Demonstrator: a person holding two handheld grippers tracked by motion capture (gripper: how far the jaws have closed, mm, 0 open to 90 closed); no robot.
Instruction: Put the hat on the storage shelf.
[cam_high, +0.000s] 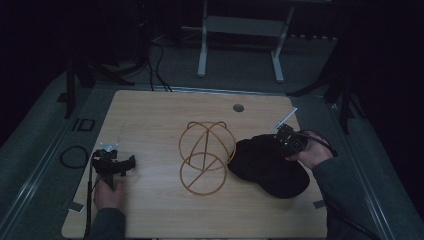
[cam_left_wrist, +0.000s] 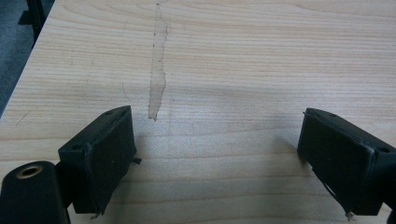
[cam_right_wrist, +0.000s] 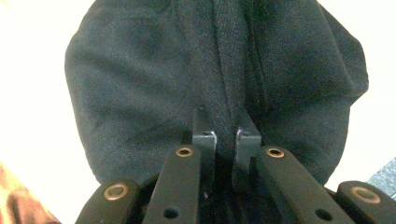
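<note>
Dim grey flooring and a white metal frame (cam_high: 240, 30) are seen behind a pale wooden bench (cam_high: 150, 125), which is lit poorly in the high view. Largest of the things on it is a black fabric cap (cam_high: 267, 167), laid at the right side of the bench, directly beneath and ahead of the fingers of the right gripper (cam_right_wrist: 226, 140). A raised fold of that dark cloth is pinched between these fingers, which are drawn narrow with only the fabric between them (the ridge of cloth is seen running up and away from the tips in the right gripper view). Just beyond the cap, on the side away from the right fingers, a wire frame of golden hoops (cam_high: 206, 156) is stood on the bench, its edge touching or nearly touching the cap; which cannot be told. Well apart from both, the left gripper (cam_left_wrist: 215, 158) is held low over bare wood, its fingers spread wide with nothing between them. A long pale scuff mark (cam_left_wrist: 158, 70) is seen on the bench just ahead of the left-hand finger.
</note>
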